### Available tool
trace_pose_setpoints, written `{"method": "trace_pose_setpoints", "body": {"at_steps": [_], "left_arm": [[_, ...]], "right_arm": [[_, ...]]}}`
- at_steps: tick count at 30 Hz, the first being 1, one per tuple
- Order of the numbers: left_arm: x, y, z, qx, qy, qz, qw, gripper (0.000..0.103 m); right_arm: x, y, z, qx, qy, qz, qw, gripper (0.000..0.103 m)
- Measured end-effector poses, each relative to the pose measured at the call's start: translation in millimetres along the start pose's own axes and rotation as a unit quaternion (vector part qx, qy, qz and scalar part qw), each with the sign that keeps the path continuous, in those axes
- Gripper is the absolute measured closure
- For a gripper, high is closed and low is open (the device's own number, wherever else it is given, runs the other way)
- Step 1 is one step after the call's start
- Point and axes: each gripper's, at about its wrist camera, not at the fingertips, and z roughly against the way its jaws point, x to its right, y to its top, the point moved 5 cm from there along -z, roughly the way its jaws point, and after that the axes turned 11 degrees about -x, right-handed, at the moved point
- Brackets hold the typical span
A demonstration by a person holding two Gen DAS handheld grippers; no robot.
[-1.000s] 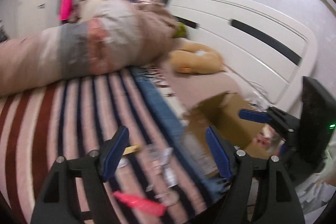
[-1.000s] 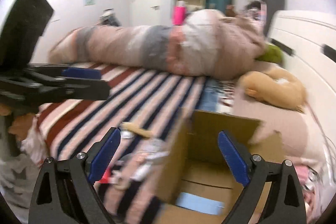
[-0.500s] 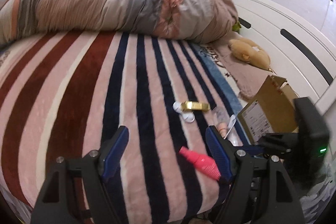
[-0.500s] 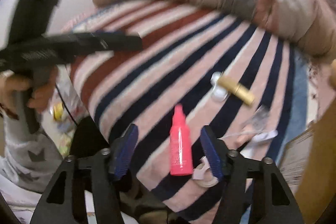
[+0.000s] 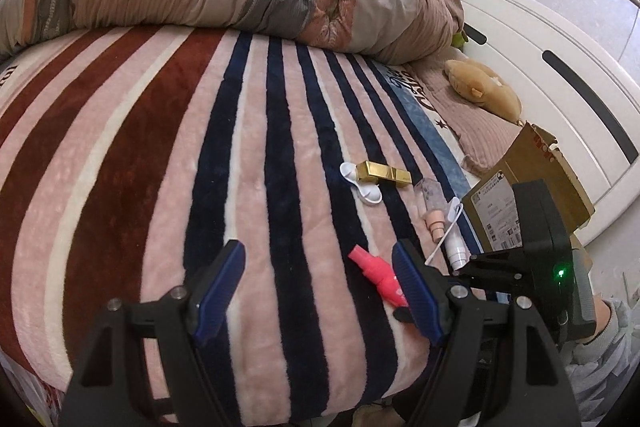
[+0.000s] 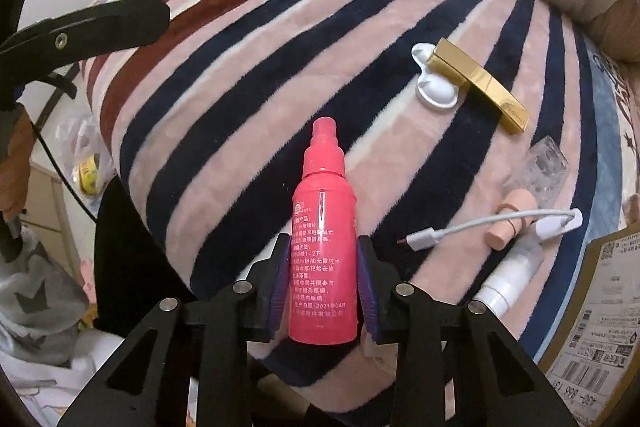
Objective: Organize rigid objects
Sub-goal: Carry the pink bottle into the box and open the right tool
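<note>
A smooth pink plastic spray bottle (image 6: 324, 251) is lain flat on the plush striped blanket (image 6: 224, 115), flanked by the closing ribbed blue pads of the right gripper (image 6: 325, 281), which appear pressed to its sides. The left gripper (image 5: 320, 283) is held wide apart, nothing between its jaws. Farther off, a glossy gold rectangular tube (image 6: 478, 85) is seen resting across a white plastic piece (image 6: 432, 91).

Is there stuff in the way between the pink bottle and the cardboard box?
Yes. The pink bottle sits between the closing right gripper's fingers. Between it and the cardboard box lie a white cable, a beige cap and a white tube. Lifted, the bottle could likely pass over them.
</note>
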Motion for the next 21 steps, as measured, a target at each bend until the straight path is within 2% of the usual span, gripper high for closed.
{"method": "trace_pose_setpoints", "body": {"at_steps": [3,9,16,18,19,20,21], "left_arm": [[5,1,1,-0.002,-0.007,-0.005,1.0000,0.030],[28,6,7,0.000,-0.023,-0.028,0.9993,0.030],[91,23,33,0.022,-0.092,-0.084,0.9919,0.031],[108,28,39,0.025,-0.108,-0.098,0.9890,0.034],[118,31,41,0.026,-0.113,-0.106,0.9876,0.041],[130,34,44,0.028,-0.118,-0.116,0.9859,0.053],[139,36,46,0.031,-0.115,-0.122,0.9853,0.058]], "right_arm": [[-2,1,5,0.020,0.002,-0.003,1.000,0.076],[0,2,38,0.087,0.013,-0.007,0.996,0.076],[-10,-14,108,0.194,0.043,0.009,0.980,0.076],[-9,-21,128,0.227,0.048,0.011,0.973,0.076],[-10,-23,135,0.238,0.048,0.011,0.970,0.076],[-8,-28,144,0.253,0.048,0.009,0.966,0.076],[-5,-32,151,0.266,0.046,0.006,0.963,0.076]]}}
